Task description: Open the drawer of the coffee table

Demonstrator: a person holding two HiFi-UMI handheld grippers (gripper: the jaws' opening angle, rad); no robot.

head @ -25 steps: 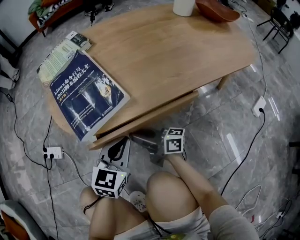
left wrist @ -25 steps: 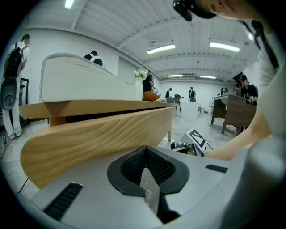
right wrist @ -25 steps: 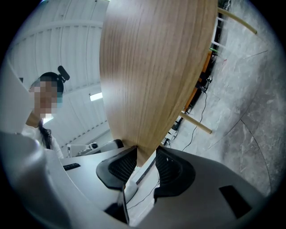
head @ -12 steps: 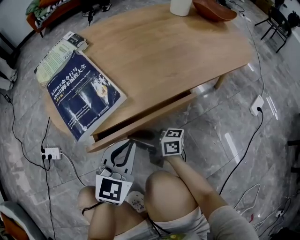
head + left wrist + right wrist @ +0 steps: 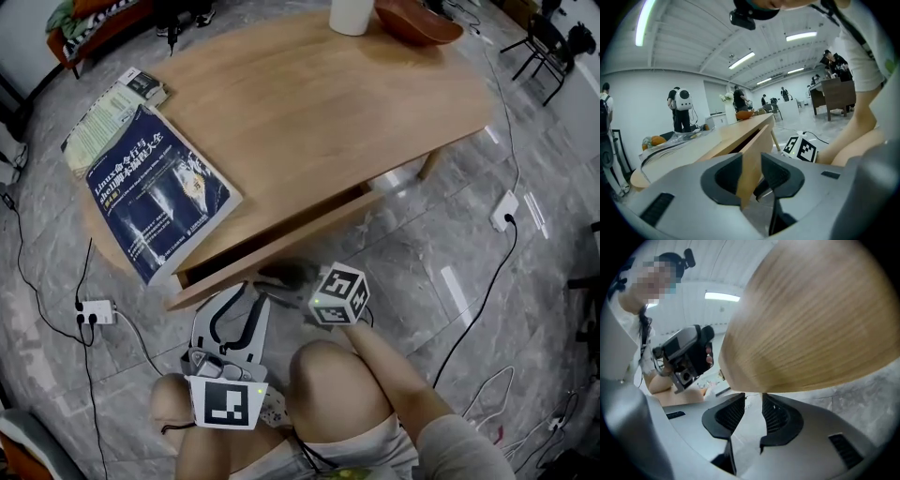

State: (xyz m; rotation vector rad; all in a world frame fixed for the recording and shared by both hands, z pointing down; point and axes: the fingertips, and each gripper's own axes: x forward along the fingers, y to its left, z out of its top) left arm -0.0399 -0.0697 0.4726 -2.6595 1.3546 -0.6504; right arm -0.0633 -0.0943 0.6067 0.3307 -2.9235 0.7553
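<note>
**Coffee-table drawer: ajar, front panel between the left tongs**

Drawer (image 5: 291,236): at the near edge of the oval wooden coffee table (image 5: 328,112), out by a crack, with a dark slot above its front.
Left gripper (image 5: 751,155): jaws have just been opening and now stand apart astride the drawer front (no clamping seen).
Right gripper (image 5: 753,398): jaws apart, just been narrowing, nothing between them, tips under the wood.
Tabletop: blue book (image 5: 155,197), bowl (image 5: 417,21).

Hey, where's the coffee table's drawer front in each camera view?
Head view: drawer front at centre, a slanted strip under the tabletop.
Left gripper view: drawer front lower centre, edge-on.
Right gripper view: probably the drawer front, blurred, upper right.
Shared landmark: brown bowl, top of head view, mid-frame in left gripper view.
</note>
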